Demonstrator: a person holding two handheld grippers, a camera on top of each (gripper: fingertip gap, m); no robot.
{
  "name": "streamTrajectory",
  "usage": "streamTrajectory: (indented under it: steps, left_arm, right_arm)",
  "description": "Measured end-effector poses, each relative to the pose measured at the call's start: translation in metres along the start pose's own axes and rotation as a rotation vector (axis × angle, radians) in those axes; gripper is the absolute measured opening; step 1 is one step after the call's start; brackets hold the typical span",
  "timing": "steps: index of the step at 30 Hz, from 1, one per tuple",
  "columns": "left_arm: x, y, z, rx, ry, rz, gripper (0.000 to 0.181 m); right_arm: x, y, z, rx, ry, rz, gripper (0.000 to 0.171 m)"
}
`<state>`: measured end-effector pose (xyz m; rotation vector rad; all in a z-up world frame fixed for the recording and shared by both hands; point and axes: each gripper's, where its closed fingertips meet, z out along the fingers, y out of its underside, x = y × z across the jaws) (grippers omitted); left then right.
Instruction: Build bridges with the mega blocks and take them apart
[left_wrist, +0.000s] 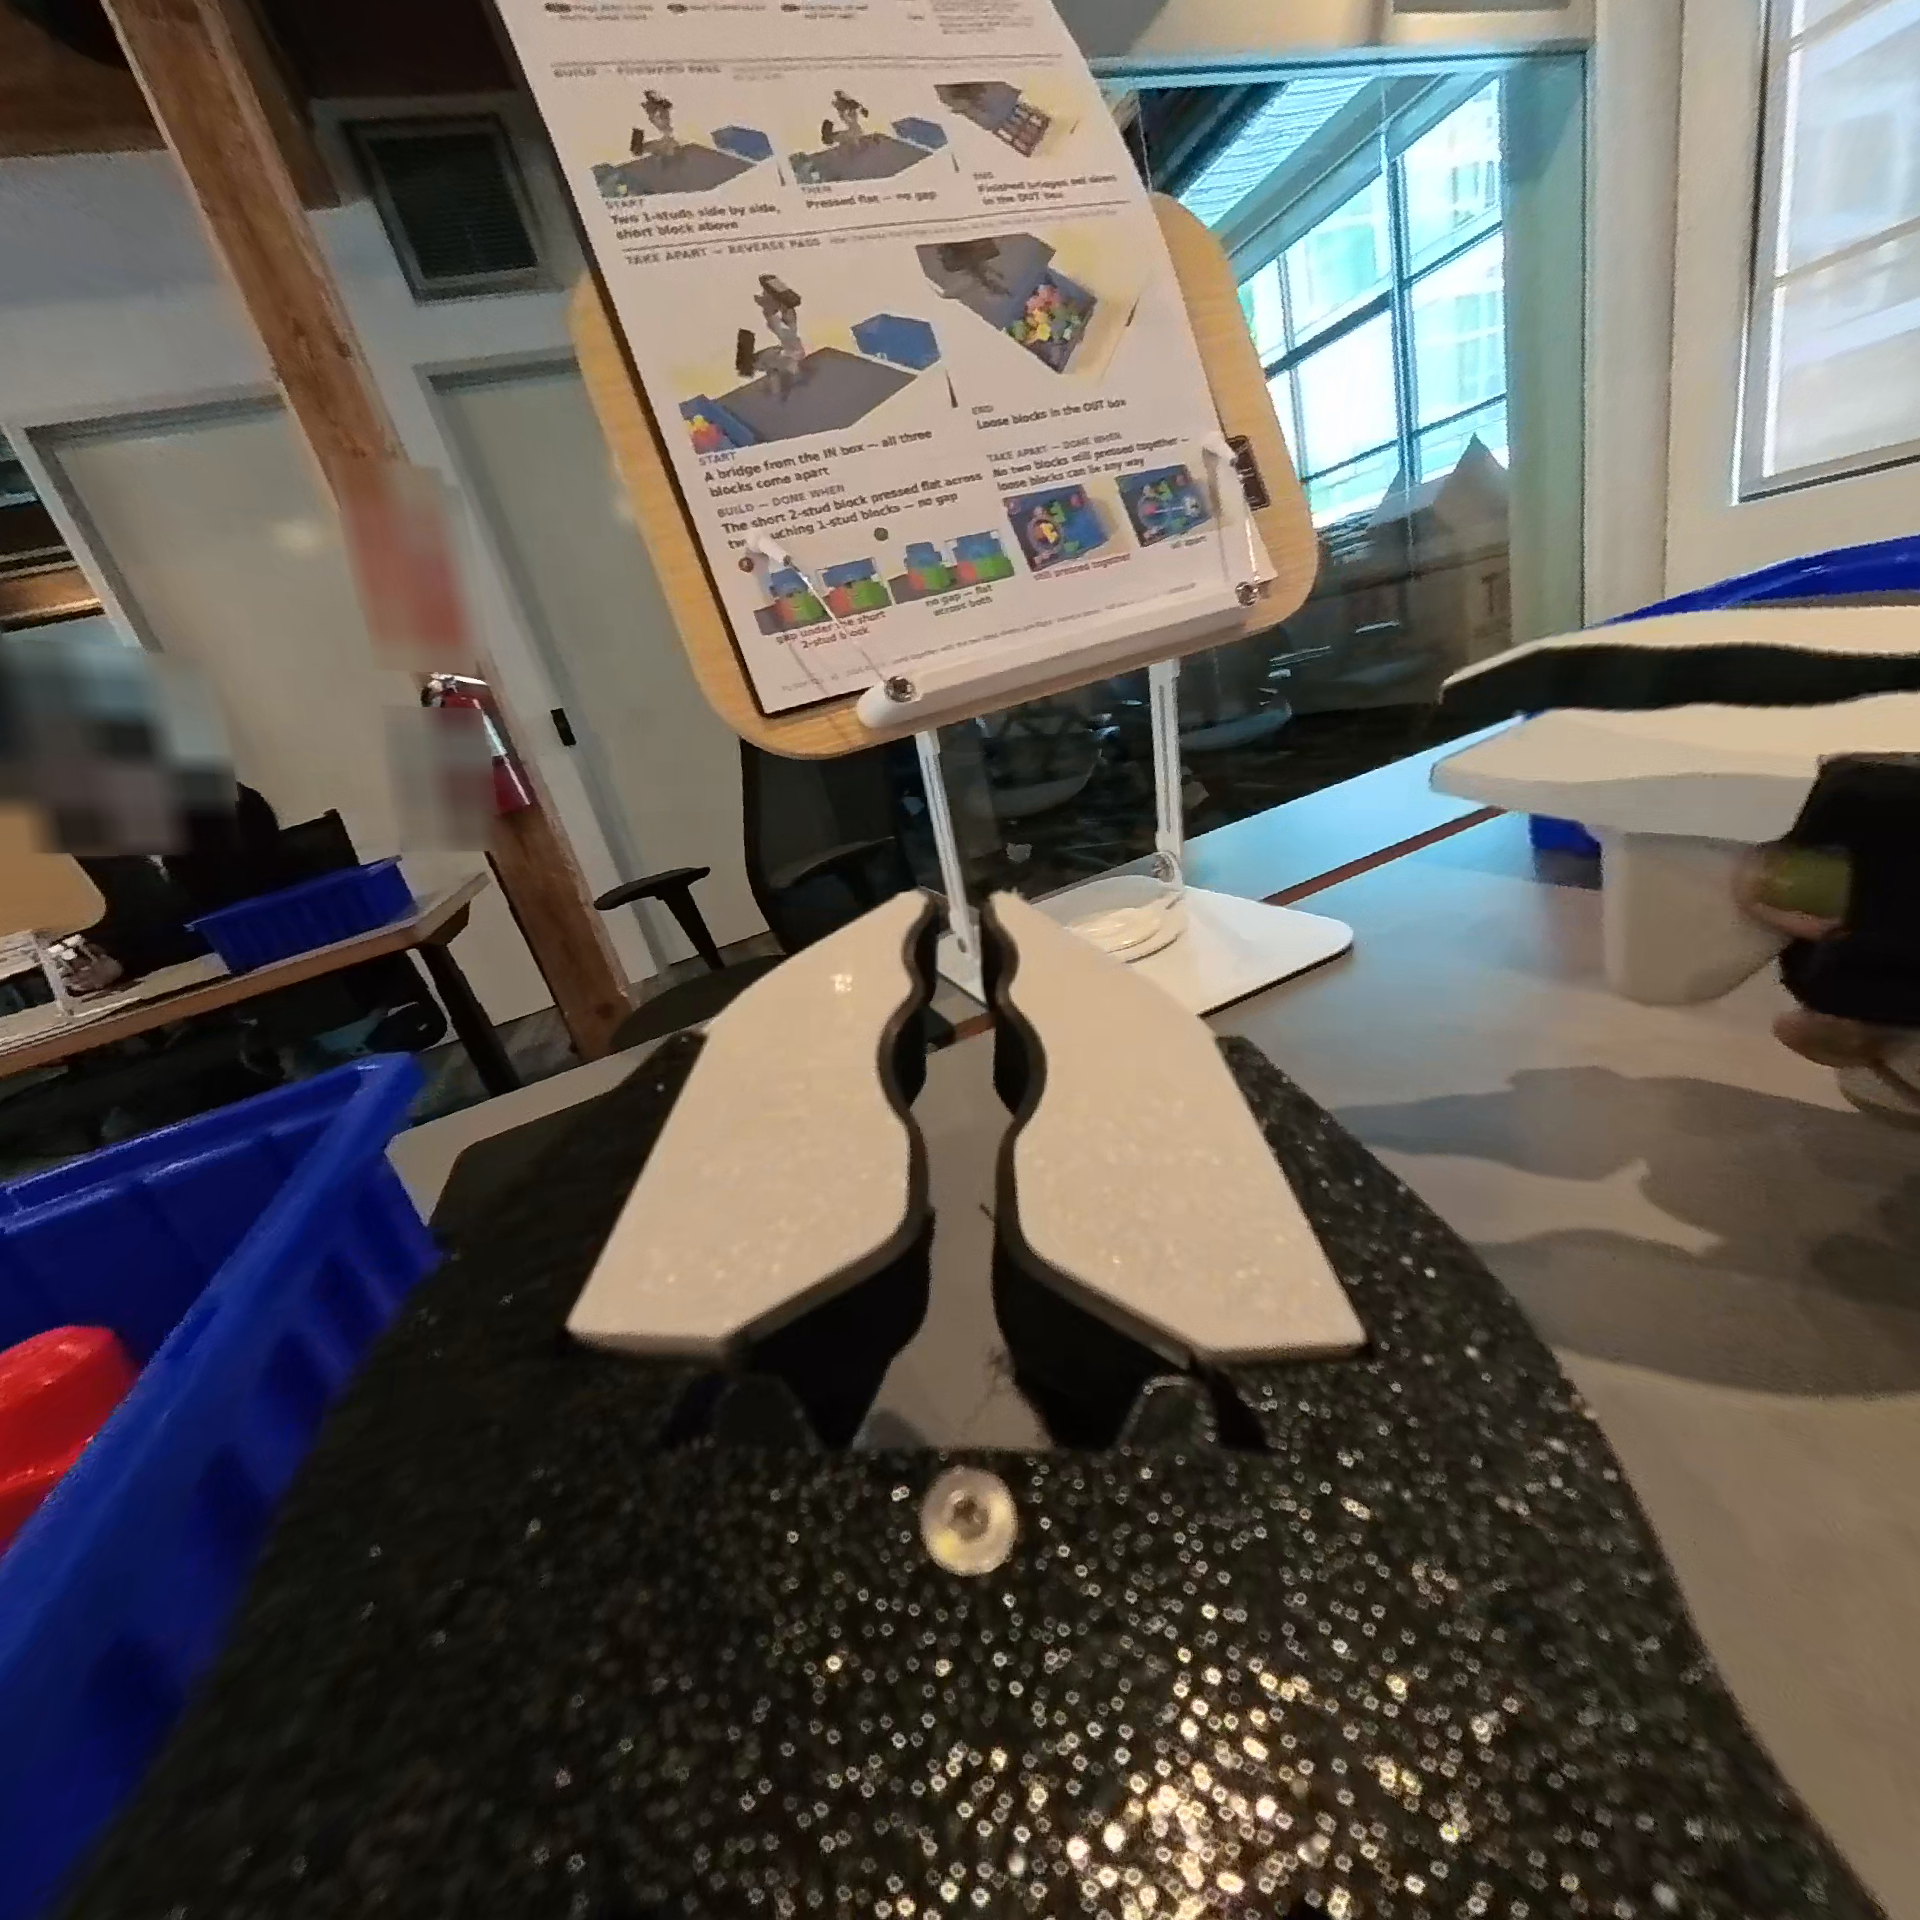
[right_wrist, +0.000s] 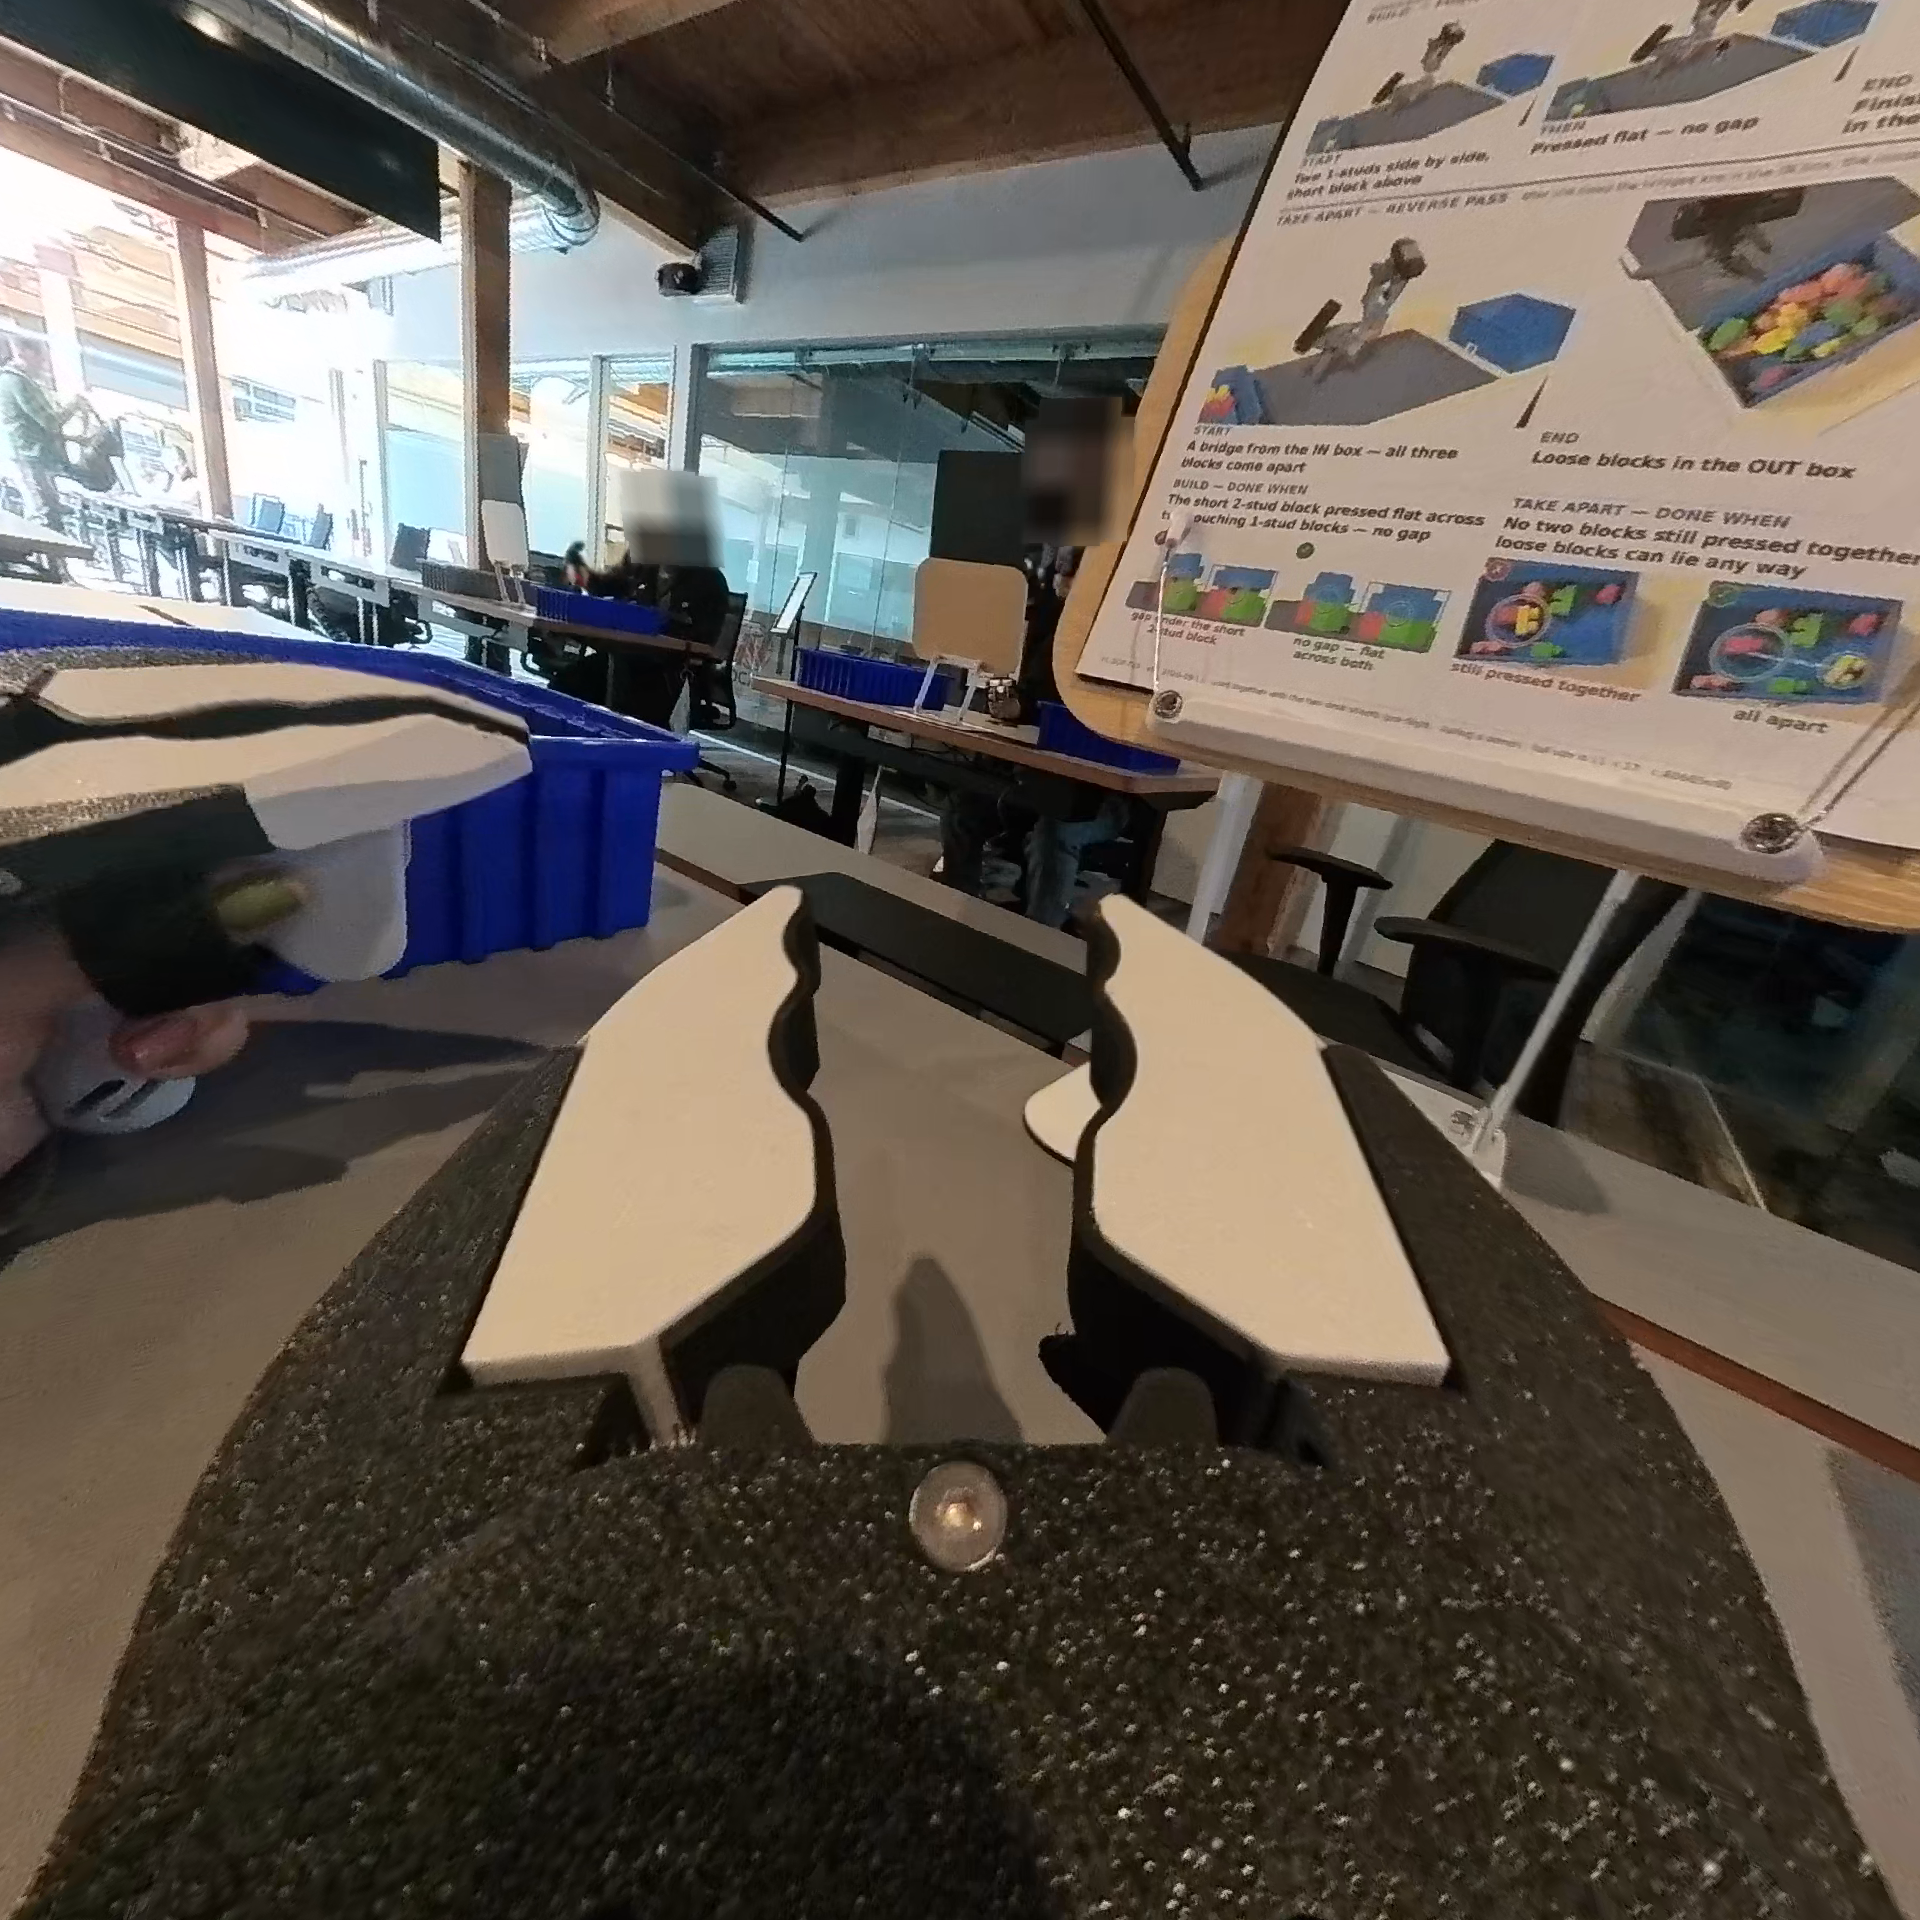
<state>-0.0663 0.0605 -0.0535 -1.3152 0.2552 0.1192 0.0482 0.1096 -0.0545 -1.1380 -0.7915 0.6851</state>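
Left gripper (left_wrist: 961, 914): fingers nearly together, a thin slit between tips, nothing held; raised over the grey table (left_wrist: 1558, 1143).
Right gripper (right_wrist: 951, 914): jaws apart, empty.
Red block (left_wrist: 52, 1423): in the blue bin (left_wrist: 208, 1299), just left of the left gripper.
Second blue bin (right_wrist: 561, 831): left in the right wrist view.
Instruction sheet (left_wrist: 883, 343): on a stand, ahead.

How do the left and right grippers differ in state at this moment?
The left gripper has its fingertips nearly touching, with only a thin slit between them; the right gripper has a wide gap through which the grey table shows. The left gripper sits beside a blue bin holding a red block; the right gripper points toward the instruction sheet stand. Both hold nothing and have white fingers on black bodies.
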Motion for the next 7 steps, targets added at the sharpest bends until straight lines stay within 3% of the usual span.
streamTrajectory:
  steps: [7]
  left_arm:
    - [-0.0012, 0.0033, -0.0007, -0.010, -0.001, -0.034, 0.006]
  right_arm:
    - [0.0058, -0.0015, -0.0032, 0.010, 0.018, 0.026, 0.049]
